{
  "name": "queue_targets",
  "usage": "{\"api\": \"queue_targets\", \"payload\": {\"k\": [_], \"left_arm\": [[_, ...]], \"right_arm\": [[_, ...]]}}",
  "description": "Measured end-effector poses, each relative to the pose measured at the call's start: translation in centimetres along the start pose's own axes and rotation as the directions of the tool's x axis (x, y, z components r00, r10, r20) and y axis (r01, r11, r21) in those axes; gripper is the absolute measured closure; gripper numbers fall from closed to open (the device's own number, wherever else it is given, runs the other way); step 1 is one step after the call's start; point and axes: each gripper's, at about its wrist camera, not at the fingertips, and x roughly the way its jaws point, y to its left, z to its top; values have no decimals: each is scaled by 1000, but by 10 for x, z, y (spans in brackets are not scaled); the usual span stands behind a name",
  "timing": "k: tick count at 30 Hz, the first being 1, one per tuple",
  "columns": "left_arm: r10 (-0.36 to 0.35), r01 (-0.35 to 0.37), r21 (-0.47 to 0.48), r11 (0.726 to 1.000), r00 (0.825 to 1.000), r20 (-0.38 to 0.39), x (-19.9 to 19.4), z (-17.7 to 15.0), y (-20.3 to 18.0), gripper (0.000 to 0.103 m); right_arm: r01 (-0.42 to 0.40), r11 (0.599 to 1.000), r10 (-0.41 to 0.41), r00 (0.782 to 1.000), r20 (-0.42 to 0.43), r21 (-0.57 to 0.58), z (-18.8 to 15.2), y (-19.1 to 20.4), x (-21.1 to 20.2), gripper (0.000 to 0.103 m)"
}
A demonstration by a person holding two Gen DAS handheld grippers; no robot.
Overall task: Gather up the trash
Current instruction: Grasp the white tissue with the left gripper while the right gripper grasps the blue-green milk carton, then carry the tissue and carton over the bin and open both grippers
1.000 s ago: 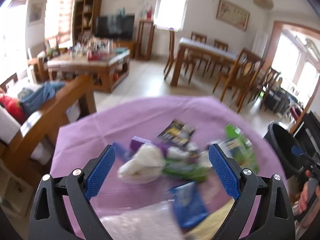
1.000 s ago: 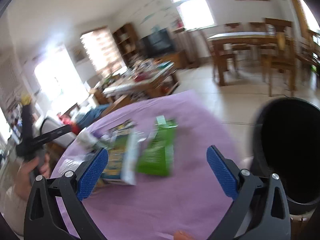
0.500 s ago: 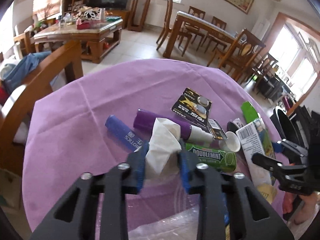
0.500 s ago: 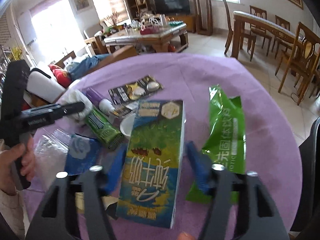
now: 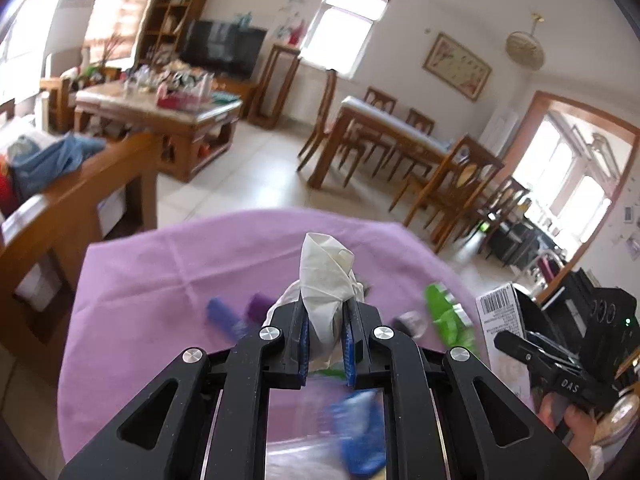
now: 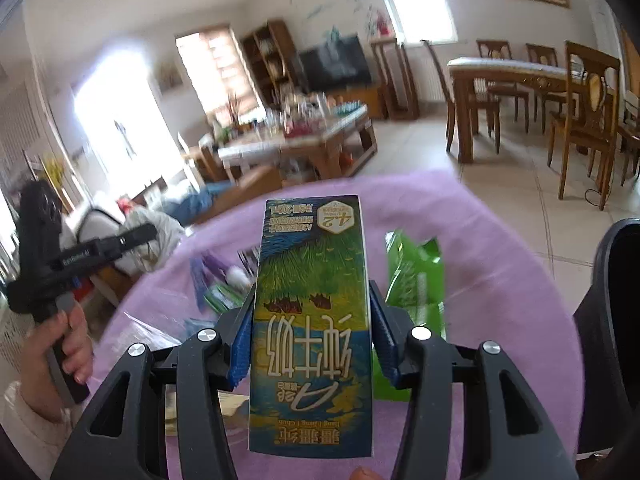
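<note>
Left gripper (image 5: 326,340): a second ago its jaws stood wide over the litter; now they are closing on the crumpled white tissue (image 5: 326,276), blue pads pressing its lower half, the top sticking up free
Right gripper (image 6: 312,336): wide apart a second ago; now its jaws are closing on the milk carton (image 6: 312,300), a pad flat on each long side, print upside down toward the camera
Tissue and carton: half a second ago both lay on the purple tablecloth (image 5: 160,272); now each appears raised clear of it, the cloth blurred beneath
Left on the cloth: green snack wrapper (image 6: 416,280), a purple tube (image 5: 260,304), a blue stick pack (image 5: 224,316), a blue sachet (image 5: 360,428) near the left gripper's base, some clear plastic; too blurred to name more
Bin: a black bin (image 6: 612,340) stands at the right edge of the right wrist view, just beside the table
Meaning for the task: two pieces of trash look secured at once; the carry to the bin seems the next step, with several pieces yet to collect
Risk: the tissue is soft and held low, so it may slip
</note>
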Motion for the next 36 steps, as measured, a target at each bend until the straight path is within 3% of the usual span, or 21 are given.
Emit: {"api": "queue_targets", "payload": {"k": [4,9,17,23,27,31,36], "left_arm": [[-59,58,62,996,998,23,-12,6,-42,89],[-139,133,135,982,990,31,-14,2,-109,89],[-245,246,199,949,969,-28,13,-23,-198,89],[-311,325,235,916,946,-95,45,-46,-262,89],[-342,371,282,885,928,-148,68,-63,-299,89],[-361,411,305,859,909,-207,100,-84,-336,89],[-372,439,320,839,894,-251,134,-105,-374,89]], "right_arm": [[-12,999,8,993,116,35,6,-13,-41,54],[21,997,-37,970,240,69,13,-34,-92,54],[94,980,-156,908,388,174,22,-91,-158,54],[134,950,-251,864,436,281,15,-140,-189,54],[178,909,-347,822,451,376,3,-176,-204,53],[183,868,-400,808,433,461,-8,-209,-207,54],[190,837,-430,808,403,513,-16,-237,-206,53]]}}
